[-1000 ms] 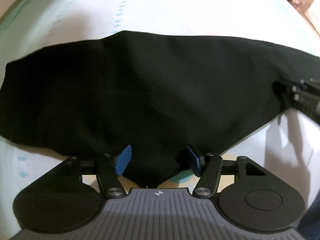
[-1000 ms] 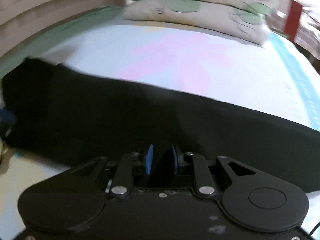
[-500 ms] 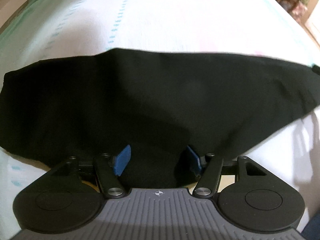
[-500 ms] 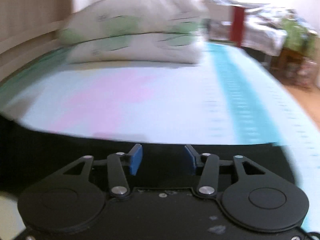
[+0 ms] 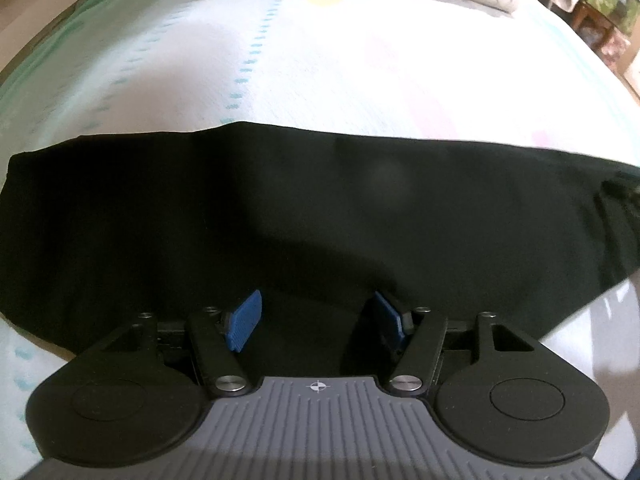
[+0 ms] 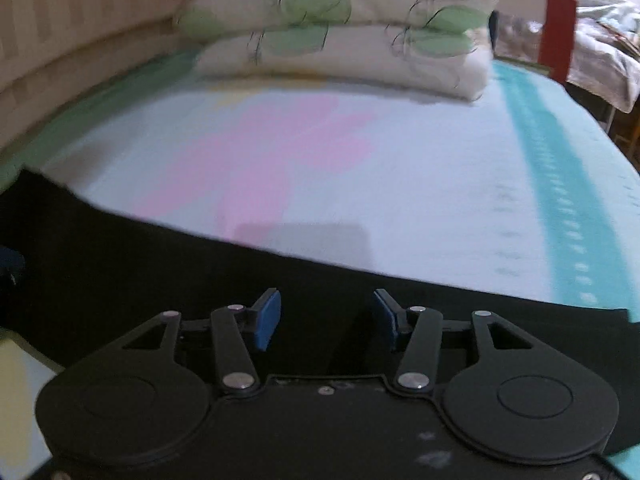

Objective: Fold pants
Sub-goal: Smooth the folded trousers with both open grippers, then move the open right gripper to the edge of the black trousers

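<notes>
The black pants [image 5: 320, 208] lie flat on the bed as a wide folded band. They also fill the lower part of the right wrist view [image 6: 160, 272]. My left gripper [image 5: 316, 320] is open, with its blue pads apart just over the near edge of the cloth. My right gripper [image 6: 326, 320] is open too, low over the pants near their right end. Neither holds cloth.
The bed sheet [image 5: 340, 72] is pale with pink and teal print and stretches beyond the pants. Two stacked pillows [image 6: 340, 28] lie at the head of the bed. A wooden headboard [image 6: 80, 28] stands at the left. Cluttered furniture [image 6: 592, 40] stands past the bed's right side.
My right gripper was shut on the pants' edge and has opened and let go, swinging right. My left gripper stayed open and pulled back a little, so the pants sit lower in view.
</notes>
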Demonstrator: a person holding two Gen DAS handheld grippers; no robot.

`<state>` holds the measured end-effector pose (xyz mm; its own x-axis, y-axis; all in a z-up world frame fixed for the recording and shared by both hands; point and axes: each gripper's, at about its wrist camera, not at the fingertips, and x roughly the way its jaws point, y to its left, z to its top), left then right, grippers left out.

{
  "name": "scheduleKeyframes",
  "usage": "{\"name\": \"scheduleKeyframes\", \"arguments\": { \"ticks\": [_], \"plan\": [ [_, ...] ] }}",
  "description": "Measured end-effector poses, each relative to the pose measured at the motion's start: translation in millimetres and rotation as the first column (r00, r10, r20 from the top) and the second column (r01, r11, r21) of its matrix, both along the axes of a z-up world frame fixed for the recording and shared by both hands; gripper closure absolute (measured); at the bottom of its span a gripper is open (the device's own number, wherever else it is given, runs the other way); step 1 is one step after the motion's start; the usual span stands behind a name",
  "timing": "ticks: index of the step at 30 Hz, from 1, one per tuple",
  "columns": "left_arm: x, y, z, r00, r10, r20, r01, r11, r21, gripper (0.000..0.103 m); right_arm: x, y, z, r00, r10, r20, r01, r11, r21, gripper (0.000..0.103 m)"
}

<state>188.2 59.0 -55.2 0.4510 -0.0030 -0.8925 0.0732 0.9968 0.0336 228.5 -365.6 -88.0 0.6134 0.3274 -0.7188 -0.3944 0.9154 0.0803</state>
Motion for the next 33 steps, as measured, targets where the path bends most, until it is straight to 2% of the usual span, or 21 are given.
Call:
{"name": "scheduleKeyframes", "arguments": {
  "ticks": [1,3,5,8,9,11,13,16,21,23,26,29,30,32,33],
  "plan": [
    [-1,1,0,1.0,0.008,0.007,-0.008,1.0,0.0,0.042,6,5,-7,1.0,-0.013,-0.022,0.013,1.0,-0.025,0.045],
    [-3,4,-2,1.0,0.016,0.023,-0.016,1.0,0.01,0.041,9,10,-12,0.999,-0.019,0.031,0.02,0.999,-0.034,0.042],
    [-15,2,-1,0.999,0.028,0.041,-0.029,0.999,0.018,0.04,15,13,-12,0.998,-0.036,0.041,0.038,0.999,-0.038,0.042],
    [-22,0,-1,0.998,0.037,0.058,-0.039,0.999,0.027,0.039,28,14,-13,0.996,-0.083,0.033,0.084,0.996,-0.007,0.042],
    [-27,1,0,0.997,0.037,0.061,-0.039,0.999,0.023,0.039,30,12,-10,0.995,-0.102,0.025,0.101,0.995,0.007,0.045],
    [-35,4,1,0.997,0.031,0.064,-0.032,0.999,0.019,0.039,27,2,1,0.988,-0.148,0.051,0.146,0.988,0.041,0.045],
    [-42,6,3,0.997,0.037,0.065,-0.038,0.999,0.012,0.039,20,-21,13,0.968,-0.234,0.092,0.227,0.971,0.081,0.044],
    [-50,4,12,0.997,0.05,0.061,-0.051,0.999,0.014,0.039,16,-69,26,0.933,-0.348,0.094,0.337,0.935,0.113,0.043],
    [-58,-6,22,0.996,0.064,0.063,-0.065,0.998,0.015,0.039,5,-152,31,0.857,-0.507,0.094,0.504,0.862,0.051,0.042],
    [-59,-8,24,0.996,0.067,0.065,-0.068,0.998,0.015,0.039,2,-178,27,0.834,-0.548,0.063,0.545,0.837,0.054,0.042],
    [-55,-12,29,0.995,0.072,0.067,-0.073,0.997,0.019,0.039,14,-194,17,0.835,-0.55,-0.014,0.55,0.833,0.067,0.042],
    [-54,-12,23,0.995,0.075,0.071,-0.077,0.997,0.018,0.039,18,-187,8,0.862,-0.507,-0.004,0.507,0.862,0.018,0.042],
    [-52,-12,21,0.994,0.075,0.073,-0.077,0.997,0.018,0.039,15,-185,6,0.871,-0.492,0.005,0.492,0.871,0.01,0.045],
    [-48,-9,16,0.994,0.079,0.08,-0.08,0.997,0.016,0.041,8,-181,6,0.883,-0.469,0.006,0.469,0.883,0.021,0.085],
    [-43,-7,11,0.993,0.083,0.085,-0.084,0.996,0.015,0.044,9,-181,5,0.883,-0.47,0.002,0.47,0.883,0.013,0.09]
  ]
}}
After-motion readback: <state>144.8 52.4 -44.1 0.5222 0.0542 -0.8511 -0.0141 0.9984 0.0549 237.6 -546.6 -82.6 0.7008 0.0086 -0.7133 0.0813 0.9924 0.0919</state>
